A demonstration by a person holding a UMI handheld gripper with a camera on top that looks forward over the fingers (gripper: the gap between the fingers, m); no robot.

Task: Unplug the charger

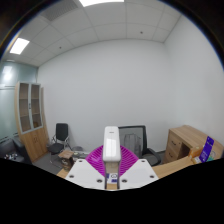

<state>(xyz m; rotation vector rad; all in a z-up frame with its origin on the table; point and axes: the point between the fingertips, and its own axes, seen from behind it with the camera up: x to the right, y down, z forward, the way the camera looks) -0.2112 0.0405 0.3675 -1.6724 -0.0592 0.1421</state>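
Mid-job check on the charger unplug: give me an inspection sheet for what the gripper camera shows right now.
Surface: no work surface in view near the fingers; only wooden desks across the room.
Job's things: a white block, likely the charger, stands upright between the fingers; no socket visible.
Clutter: nothing seen close to the fingers.
Grippers: the gripper has its purple pads against the block's sides, apparently clamped on it.
Cables: nothing seen.
Surroundings: office room with white walls, ceiling lights, a wooden cabinet and black chairs beyond the fingers.
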